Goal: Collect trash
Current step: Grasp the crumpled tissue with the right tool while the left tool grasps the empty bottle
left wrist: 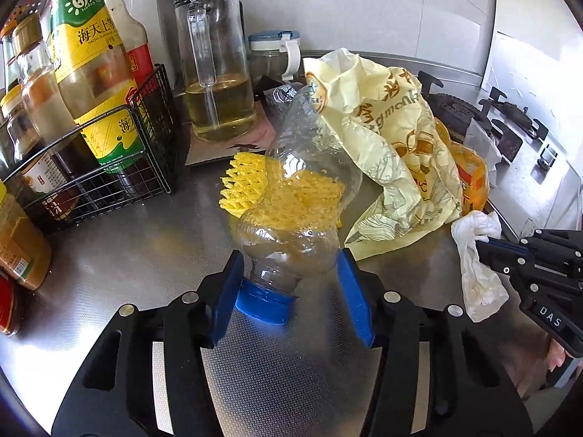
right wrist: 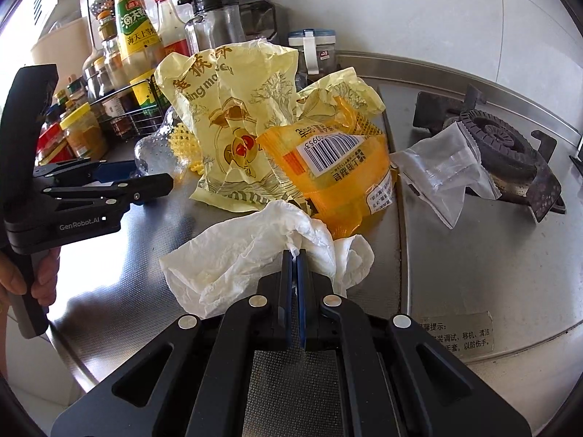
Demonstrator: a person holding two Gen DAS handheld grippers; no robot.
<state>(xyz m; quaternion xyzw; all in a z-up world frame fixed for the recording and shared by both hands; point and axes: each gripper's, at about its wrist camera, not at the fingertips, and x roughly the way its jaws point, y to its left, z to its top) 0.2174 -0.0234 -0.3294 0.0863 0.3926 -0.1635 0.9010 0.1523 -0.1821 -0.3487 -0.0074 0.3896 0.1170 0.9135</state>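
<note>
A crushed clear plastic bottle (left wrist: 302, 196) with a blue cap (left wrist: 264, 306) lies between the blue pads of my left gripper (left wrist: 289, 255), cap end toward the camera. Both pads touch its shoulder. Behind it lies a yellow foam net (left wrist: 247, 185). My right gripper (right wrist: 295, 253) is shut on a crumpled white tissue (right wrist: 247, 255) above the steel counter. A yellow paper bag (right wrist: 226, 116), an orange wrapper (right wrist: 339, 174) and a clear zip bag (right wrist: 441, 174) lie beyond. In the right wrist view the left gripper (right wrist: 145, 185) reaches in from the left beside the bottle (right wrist: 153, 149).
A wire basket (left wrist: 153, 138) of sauce bottles stands at the left, with jars (left wrist: 18, 244) in front of it. An oil jug (left wrist: 218, 91) and a small blue-lidded jar (left wrist: 273, 54) stand at the back wall. A gas burner (right wrist: 499, 145) is at the right.
</note>
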